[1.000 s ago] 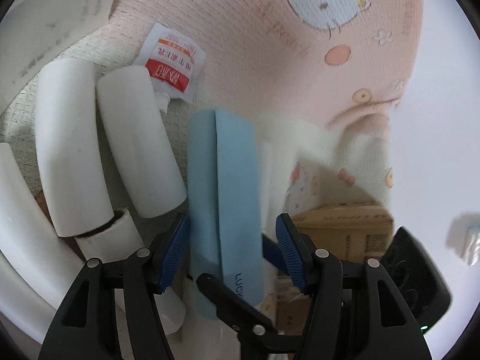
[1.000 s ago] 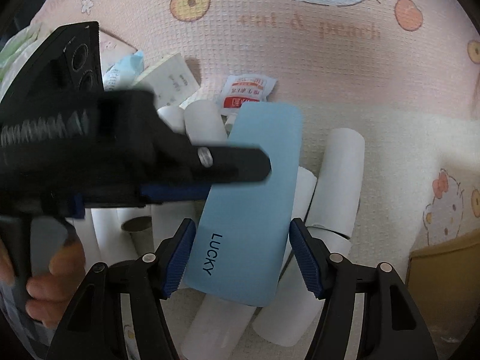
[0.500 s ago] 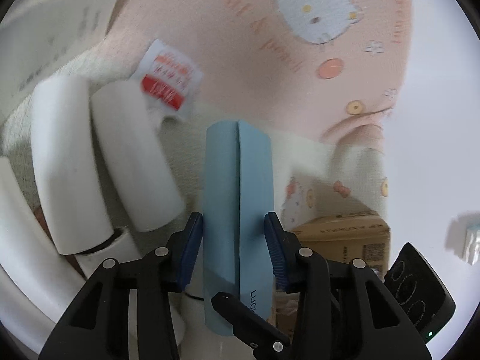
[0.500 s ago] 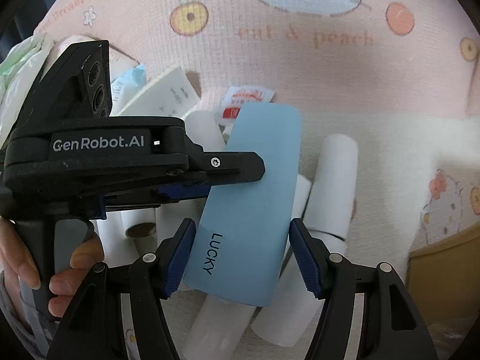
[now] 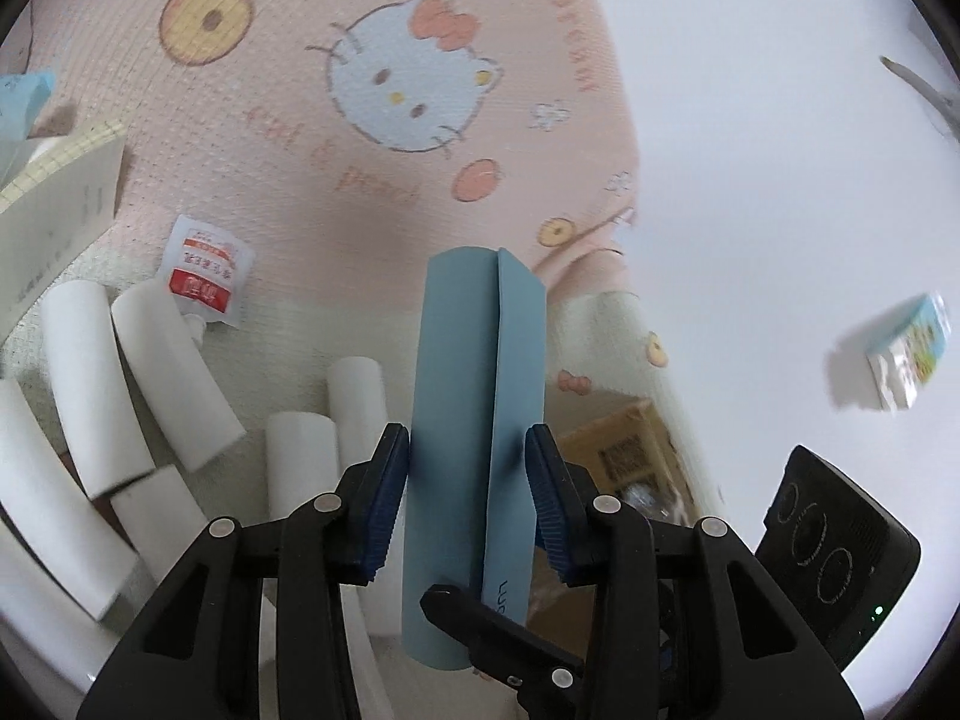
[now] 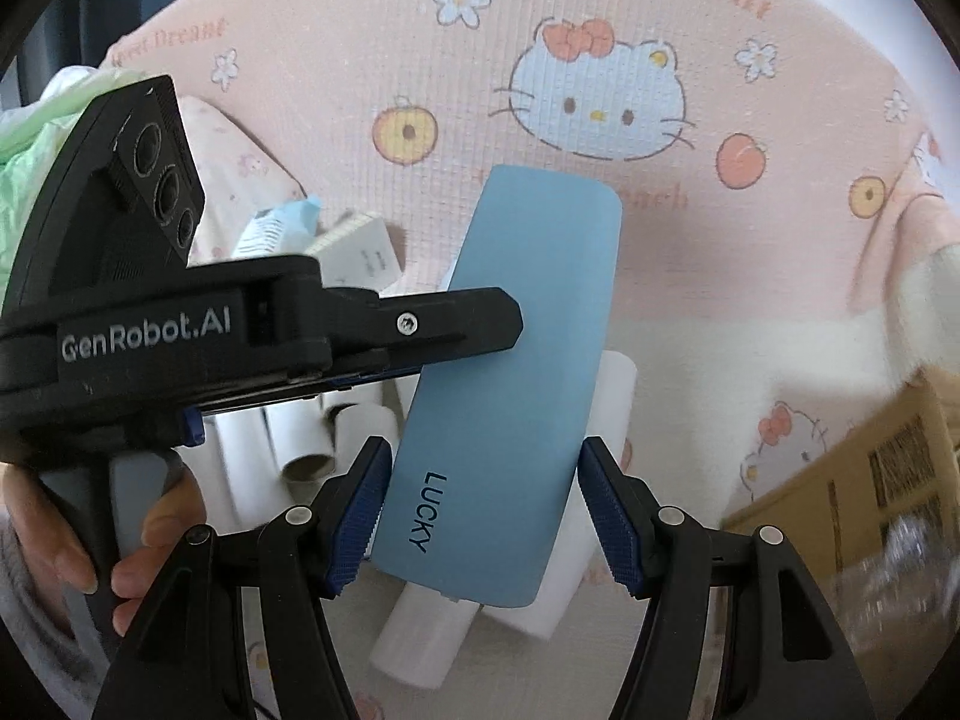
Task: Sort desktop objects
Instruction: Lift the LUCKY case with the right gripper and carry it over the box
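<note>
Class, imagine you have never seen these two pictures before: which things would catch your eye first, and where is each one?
First comes the blue case printed LUCKY, held in mid-air between both tongs: the right tongs clamp its long sides, and the left tongs grip it across its faces. Below it lies a heap of white tubes on a pink cartoon-cat blanket, with a cardboard box off to the right.

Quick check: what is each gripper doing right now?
Left gripper: closed on the blue case.
Right gripper: closed on the same blue case.
</note>
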Demonstrator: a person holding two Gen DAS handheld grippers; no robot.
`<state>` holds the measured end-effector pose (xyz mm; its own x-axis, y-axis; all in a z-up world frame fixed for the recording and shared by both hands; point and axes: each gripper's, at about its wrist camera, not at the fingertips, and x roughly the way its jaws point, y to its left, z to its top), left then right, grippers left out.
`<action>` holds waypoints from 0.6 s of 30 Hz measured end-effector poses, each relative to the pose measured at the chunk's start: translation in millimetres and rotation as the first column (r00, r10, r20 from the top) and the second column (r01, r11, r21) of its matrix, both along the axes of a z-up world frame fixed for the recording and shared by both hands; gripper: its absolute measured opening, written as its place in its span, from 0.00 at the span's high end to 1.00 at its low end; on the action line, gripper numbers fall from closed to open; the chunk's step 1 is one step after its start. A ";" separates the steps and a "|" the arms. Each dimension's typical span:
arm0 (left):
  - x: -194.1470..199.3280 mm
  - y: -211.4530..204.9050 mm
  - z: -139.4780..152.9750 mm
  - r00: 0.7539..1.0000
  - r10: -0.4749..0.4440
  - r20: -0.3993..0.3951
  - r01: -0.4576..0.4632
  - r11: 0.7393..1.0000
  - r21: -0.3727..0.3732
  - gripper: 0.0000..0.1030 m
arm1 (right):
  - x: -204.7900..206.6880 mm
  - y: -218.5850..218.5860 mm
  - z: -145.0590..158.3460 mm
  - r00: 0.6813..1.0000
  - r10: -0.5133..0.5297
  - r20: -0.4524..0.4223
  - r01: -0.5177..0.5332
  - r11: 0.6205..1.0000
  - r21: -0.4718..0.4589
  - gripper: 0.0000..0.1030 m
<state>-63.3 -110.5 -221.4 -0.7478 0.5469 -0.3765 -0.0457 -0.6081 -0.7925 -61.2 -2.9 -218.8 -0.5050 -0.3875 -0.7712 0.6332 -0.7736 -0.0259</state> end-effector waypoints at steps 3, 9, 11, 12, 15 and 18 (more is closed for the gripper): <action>9.8 15.6 16.0 0.998 -0.043 -0.050 0.041 0.998 -0.049 0.57 | 19.1 8.0 8.5 1.000 -0.007 -0.025 0.007 1.000 0.007 0.39; 22.8 42.3 40.0 0.995 -0.060 -0.075 0.056 0.997 -0.048 0.57 | 38.5 28.5 31.3 0.997 -0.019 -0.081 0.021 1.000 0.020 0.39; 22.5 56.1 54.6 0.991 -0.098 -0.088 0.090 0.992 -0.094 0.57 | 49.8 40.3 40.2 0.995 -0.023 -0.093 0.024 1.000 0.015 0.39; 23.6 61.3 60.4 0.990 -0.109 -0.094 0.099 0.989 -0.112 0.57 | 51.1 45.6 42.8 0.995 -0.026 -0.098 0.027 1.000 0.011 0.39; 22.1 80.0 79.2 0.986 -0.134 -0.104 0.117 0.981 -0.153 0.57 | 61.2 63.4 56.3 0.992 -0.049 -0.119 0.049 0.999 -0.007 0.39; 19.1 93.2 96.2 0.984 -0.139 -0.110 0.122 0.982 -0.147 0.57 | 60.3 78.4 69.7 0.989 -0.069 -0.128 0.064 0.997 -0.043 0.39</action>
<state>-44.2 -17.3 -125.2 -0.7178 0.5912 -0.3678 -0.2212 -0.6945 -0.6846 -0.9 75.5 -149.2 -0.6250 -0.3780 -0.6830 0.5735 -0.8159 -0.0733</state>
